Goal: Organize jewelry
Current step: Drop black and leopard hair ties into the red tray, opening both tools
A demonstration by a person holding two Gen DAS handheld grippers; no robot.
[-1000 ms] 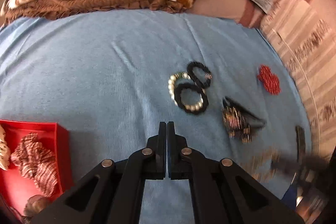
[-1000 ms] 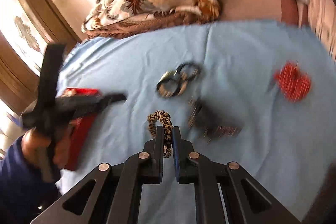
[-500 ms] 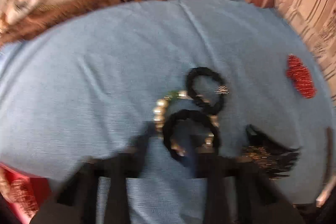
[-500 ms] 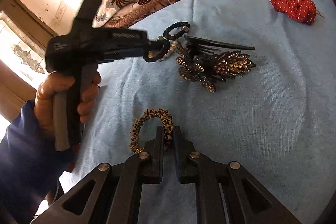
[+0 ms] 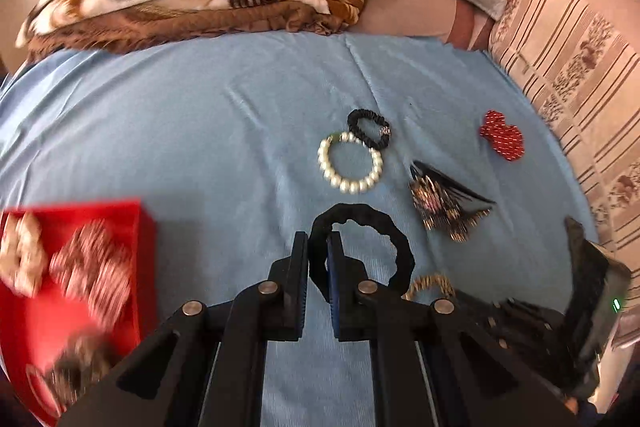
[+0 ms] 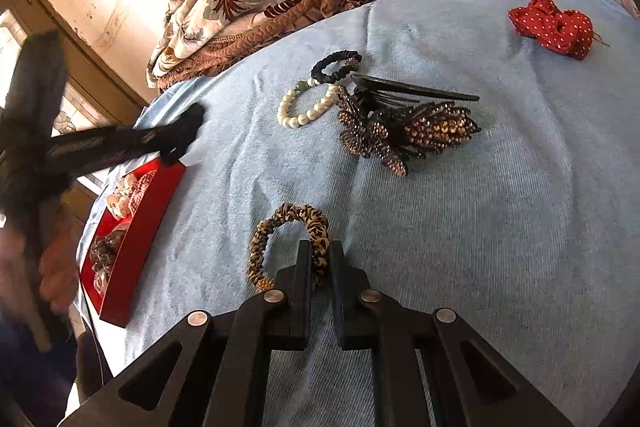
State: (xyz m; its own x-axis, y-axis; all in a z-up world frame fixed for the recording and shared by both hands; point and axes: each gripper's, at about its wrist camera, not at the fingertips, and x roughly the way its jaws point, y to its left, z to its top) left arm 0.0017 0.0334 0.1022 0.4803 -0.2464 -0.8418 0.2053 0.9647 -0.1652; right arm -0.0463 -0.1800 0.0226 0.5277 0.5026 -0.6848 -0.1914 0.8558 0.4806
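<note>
My left gripper: pinching black scrunchie, aloft right of red tray; tray nearer this hand. My right gripper: pinching leopard scrunchie, farther right of tray.

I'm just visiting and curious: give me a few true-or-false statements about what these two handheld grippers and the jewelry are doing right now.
1. The left gripper pinches a black scrunchie. True.
2. The right gripper holds the pearl bracelet. False: it is shut on a leopard-print scrunchie; the bracelet lies free on the blue cloth.
3. The red tray already has items in it. True.
4. The red dotted scrunchie lies in the tray. False: it lies on the cloth, far from it.
</note>
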